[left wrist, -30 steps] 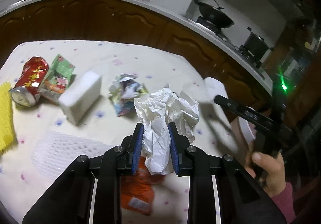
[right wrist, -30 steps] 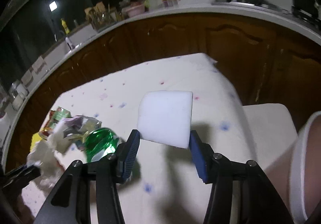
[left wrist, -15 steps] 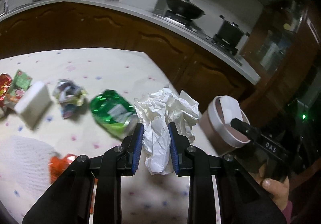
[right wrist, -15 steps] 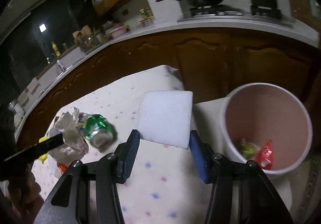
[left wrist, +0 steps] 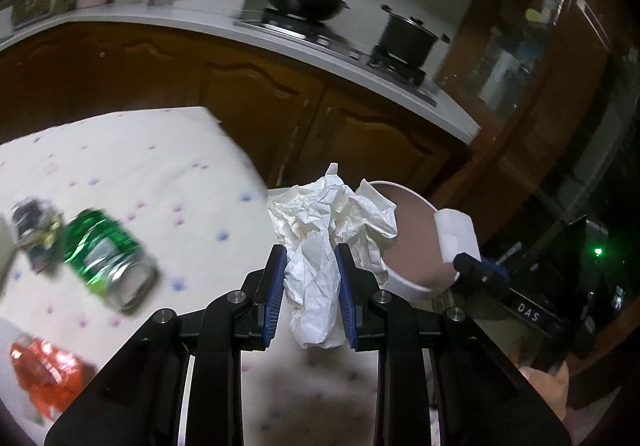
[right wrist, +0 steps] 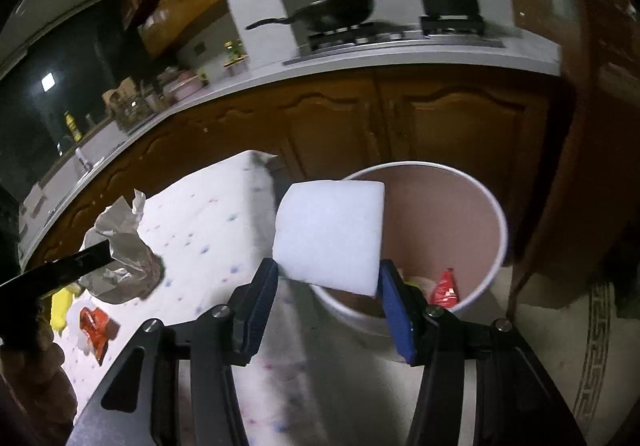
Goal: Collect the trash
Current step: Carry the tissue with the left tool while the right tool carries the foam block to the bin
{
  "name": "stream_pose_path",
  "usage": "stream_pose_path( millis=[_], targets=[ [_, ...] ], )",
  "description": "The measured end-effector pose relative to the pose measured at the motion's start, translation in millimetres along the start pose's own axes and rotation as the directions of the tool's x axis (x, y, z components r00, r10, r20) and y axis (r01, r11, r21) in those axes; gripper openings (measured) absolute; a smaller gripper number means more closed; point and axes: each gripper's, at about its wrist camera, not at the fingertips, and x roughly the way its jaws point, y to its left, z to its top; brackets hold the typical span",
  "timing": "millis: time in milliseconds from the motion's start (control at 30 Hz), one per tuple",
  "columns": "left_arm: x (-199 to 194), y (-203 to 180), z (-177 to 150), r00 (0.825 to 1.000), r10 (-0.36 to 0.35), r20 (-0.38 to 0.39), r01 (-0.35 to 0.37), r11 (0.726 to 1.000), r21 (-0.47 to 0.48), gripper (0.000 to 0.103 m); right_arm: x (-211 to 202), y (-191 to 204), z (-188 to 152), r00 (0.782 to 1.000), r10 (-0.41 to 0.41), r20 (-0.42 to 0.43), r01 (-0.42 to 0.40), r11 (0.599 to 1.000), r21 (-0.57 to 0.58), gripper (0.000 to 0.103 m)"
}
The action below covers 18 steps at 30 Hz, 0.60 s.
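My left gripper (left wrist: 312, 274) is shut on a crumpled white paper wad (left wrist: 326, 230), held above the table's right edge. Just beyond it stands the round trash bin (left wrist: 416, 286) with a white rim and brown inside. My right gripper (right wrist: 328, 286) is shut on a white foam block (right wrist: 330, 234), which hangs over the near left rim of the bin (right wrist: 494, 214). Red and yellow wrappers (right wrist: 444, 288) lie at the bin's bottom. In the left wrist view the foam block (left wrist: 456, 234) and the right gripper's tip show at the bin's right side.
On the dotted tablecloth (left wrist: 140, 166) lie a crushed green can (left wrist: 108, 262), a crumpled printed wrapper (left wrist: 36, 234) and an orange-red packet (left wrist: 44, 374). Behind runs a wooden kitchen counter (left wrist: 280, 98) with a wok (left wrist: 300, 0) and a pot (left wrist: 408, 40).
Both grippers swung to the right across the table with their loads. The bin came into view and now sits right under the foam block and just past the paper wad.
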Motion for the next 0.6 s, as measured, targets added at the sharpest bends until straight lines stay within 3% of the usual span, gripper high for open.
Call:
stream_pose_path(
  millis=[300, 600],
  targets=[
    [59, -54, 21, 0.998, -0.038, -0.041, 0.041, 0.996, 0.077, 0.023, -1, -37, 5, 0.999, -0.031, 0.016, 0.03, 0.999, 0.014, 0.053],
    [115, -76, 32, 0.993, -0.05, -0.111, 0.062, 0.992, 0.106, 0.023, 8, -63, 8, 0.999, -0.045, -0.002, 0.045, 0.999, 0.02, 0.053]
  ],
)
